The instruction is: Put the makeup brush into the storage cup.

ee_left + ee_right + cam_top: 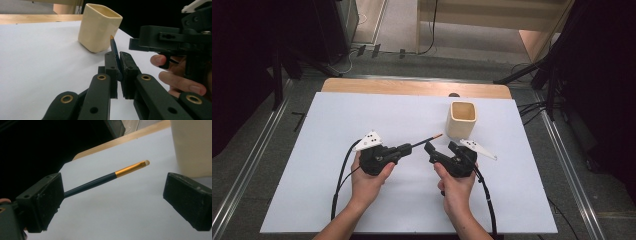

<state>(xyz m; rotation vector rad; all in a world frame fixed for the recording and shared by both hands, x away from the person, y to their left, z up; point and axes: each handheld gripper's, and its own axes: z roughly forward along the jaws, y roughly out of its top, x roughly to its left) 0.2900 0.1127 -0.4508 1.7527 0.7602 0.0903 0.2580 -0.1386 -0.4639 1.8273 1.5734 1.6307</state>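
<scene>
Clamping a small brush, left gripper aims its gold-ferruled tip past the right gripper, jaws apart, toward the beige cup just beyond.

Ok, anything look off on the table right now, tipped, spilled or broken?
Nothing stands out. The cream cup stands upright on the white table, the left gripper is shut on the slim brush, and the right gripper is open.

A lab-style recording booth: a white-covered surface ringed by black curtains, metal floor rails, stand legs and loose cables on grey carpet.
</scene>
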